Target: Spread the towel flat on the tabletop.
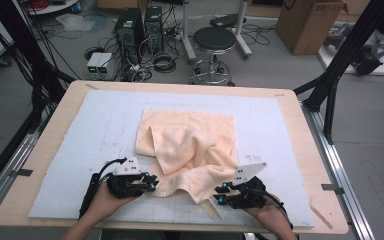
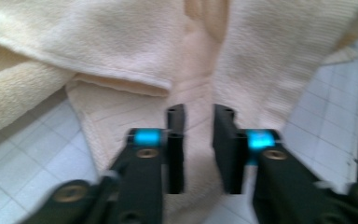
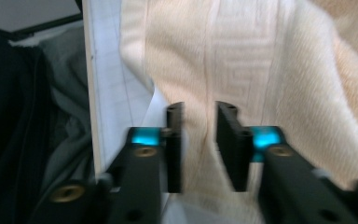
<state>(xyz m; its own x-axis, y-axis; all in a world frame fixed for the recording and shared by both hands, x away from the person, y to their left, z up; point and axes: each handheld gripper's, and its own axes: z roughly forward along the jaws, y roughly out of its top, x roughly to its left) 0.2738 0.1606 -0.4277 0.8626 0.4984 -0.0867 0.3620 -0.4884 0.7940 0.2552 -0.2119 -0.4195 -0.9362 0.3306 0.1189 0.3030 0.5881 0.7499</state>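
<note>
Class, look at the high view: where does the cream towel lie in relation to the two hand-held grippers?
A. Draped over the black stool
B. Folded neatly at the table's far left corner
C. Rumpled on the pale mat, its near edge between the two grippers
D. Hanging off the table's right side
C: the towel lies rumpled on the mat, its near edge between the left hand-held gripper and the right hand-held gripper.
</note>
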